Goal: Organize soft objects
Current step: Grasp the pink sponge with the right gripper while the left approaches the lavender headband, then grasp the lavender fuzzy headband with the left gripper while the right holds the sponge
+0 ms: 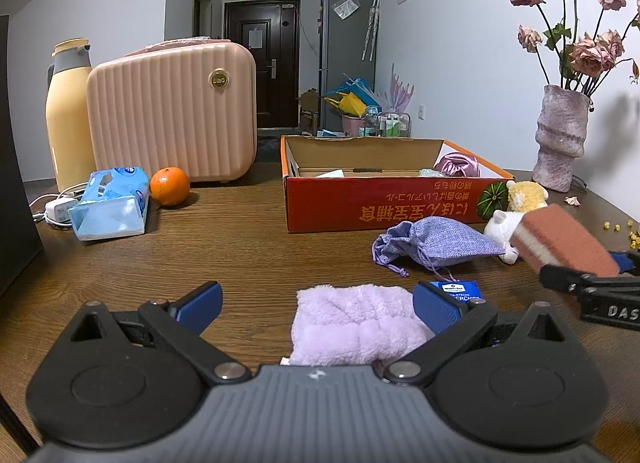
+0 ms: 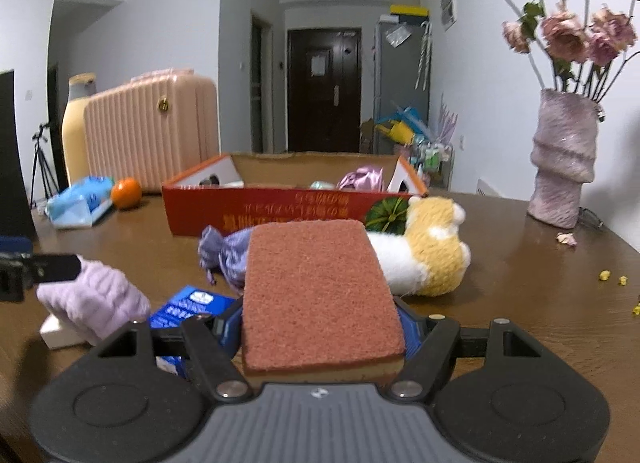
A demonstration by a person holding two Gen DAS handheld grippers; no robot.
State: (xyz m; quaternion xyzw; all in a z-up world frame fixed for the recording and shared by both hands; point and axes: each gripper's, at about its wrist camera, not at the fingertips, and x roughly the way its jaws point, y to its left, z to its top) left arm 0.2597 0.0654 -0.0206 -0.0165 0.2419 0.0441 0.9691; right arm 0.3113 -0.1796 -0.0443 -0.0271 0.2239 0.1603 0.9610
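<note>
Brown wood table [image 1: 240, 239], white-walled room, dark door [image 1: 262, 63], right gripper [image 2: 320, 337] clamping sponge [image 2: 316, 291], left gripper [image 1: 316, 307] spread wide, lilac towel [image 1: 356, 323] between its fingers

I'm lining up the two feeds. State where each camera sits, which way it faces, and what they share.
Left wrist: on the left gripper, facing the box; open fingers flank a lilac towel.
Right wrist: on the right gripper, facing the same way; fingers shut on a sponge.
Shared: box, towel, sponge, purple pouch, plush toy, each other's gripper.

pouch [image 1: 434, 243] before box [image 1: 384, 205], plush toy [image 1: 516, 203] right of pouch
</note>
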